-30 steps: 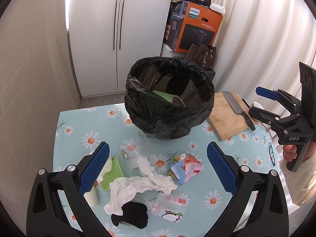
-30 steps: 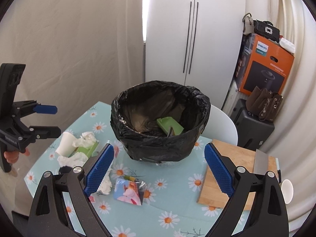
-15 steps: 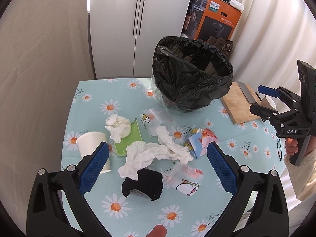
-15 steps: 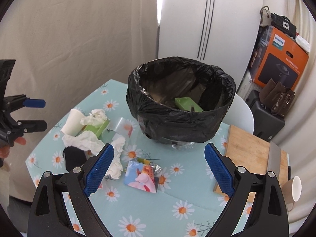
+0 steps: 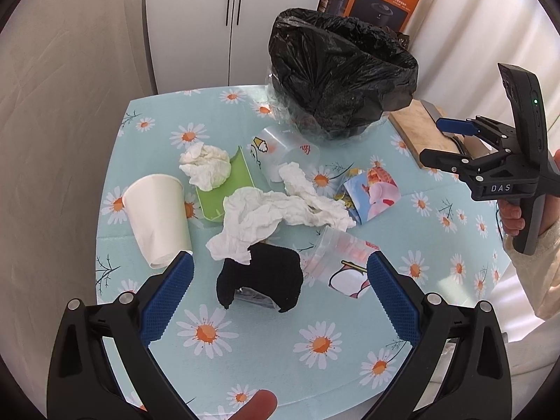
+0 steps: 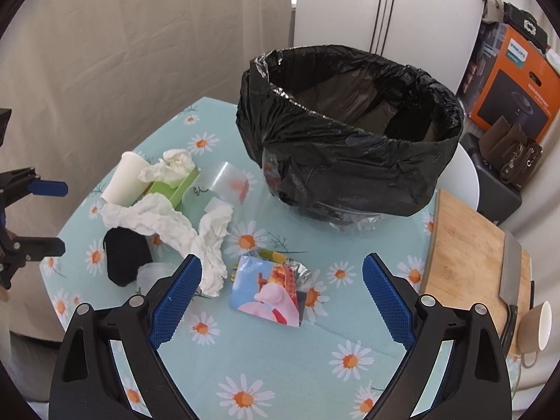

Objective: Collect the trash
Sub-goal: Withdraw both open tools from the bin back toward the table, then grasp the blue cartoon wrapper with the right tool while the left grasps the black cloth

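Hovering over black sock point(image 5: 260, 278), L gripper point(image 5: 280, 301) wide — R gripper point(image 6: 281, 301) likewise

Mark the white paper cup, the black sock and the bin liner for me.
white paper cup point(image 5: 157, 217), left wrist view, on its side wall.
black sock point(image 5: 266, 280), left wrist view, mid-fabric.
bin liner point(image 6: 350, 171), right wrist view, on its outer front.
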Motion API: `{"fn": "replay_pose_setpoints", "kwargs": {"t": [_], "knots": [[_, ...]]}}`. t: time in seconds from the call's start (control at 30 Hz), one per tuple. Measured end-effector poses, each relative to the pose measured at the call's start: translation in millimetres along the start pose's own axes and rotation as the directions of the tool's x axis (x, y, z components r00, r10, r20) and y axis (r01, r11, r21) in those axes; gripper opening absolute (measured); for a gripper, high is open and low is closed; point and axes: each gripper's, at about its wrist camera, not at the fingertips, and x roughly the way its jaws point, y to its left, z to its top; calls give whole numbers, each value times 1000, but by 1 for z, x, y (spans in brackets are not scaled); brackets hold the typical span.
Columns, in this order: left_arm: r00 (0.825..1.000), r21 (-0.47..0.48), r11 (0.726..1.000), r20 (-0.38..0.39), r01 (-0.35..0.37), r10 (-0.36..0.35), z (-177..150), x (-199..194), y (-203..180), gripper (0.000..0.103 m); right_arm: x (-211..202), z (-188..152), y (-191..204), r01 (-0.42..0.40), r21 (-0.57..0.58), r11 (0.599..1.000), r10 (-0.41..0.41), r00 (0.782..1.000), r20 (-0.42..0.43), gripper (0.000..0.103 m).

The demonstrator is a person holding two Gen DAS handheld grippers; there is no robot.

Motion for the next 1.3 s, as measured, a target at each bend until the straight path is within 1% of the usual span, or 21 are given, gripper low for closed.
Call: {"fn": "replay_pose_setpoints", "kwargs": {"t": [0.1,0.27,0.43,0.57,0.73,0.83,0.93,1.03,1.1,1.23,1.3], "knots": [[1000,7,1000,-29,11,-11,-5,9,3,97,13,-4,0,-27,21,999,27,999,-33,89],[995,11,999,-90,35,-34,-15,30,9,97,36,-11,1,-27,39,999,30,995,-91,89],[989,-2,998,-138,57,-57,-23,49,17,97,60,-18,3,-11,30,999,15,989,-150,89],[981,10,999,-187,49,-46,-27,65,19,97,77,-21,5,-6,27,1000,11,983,-184,89],[973,26,999,-228,33,-26,-31,82,19,97,96,-23,9,-5,24,1000,10,976,-217,89],[971,35,999,-240,20,-11,-31,91,20,97,108,-24,10,-4,25,1000,10,971,-238,89],[966,41,999,-256,-20,30,-32,104,21,97,121,-27,11,0,24,1000,6,965,-263,89],[964,36,999,-264,-16,25,-33,114,21,97,133,-30,14,1,20,1000,5,957,-290,89],[963,36,999,-267,-23,32,-34,120,21,97,140,-32,15,2,16,1000,3,953,-301,91],[970,56,997,-235,-51,63,-32,124,18,97,149,-37,13,8,13,1000,-4,947,-321,94],[971,103,991,-216,-83,104,-33,127,14,97,154,-36,10,-5,59,998,23,948,-319,95]]}}
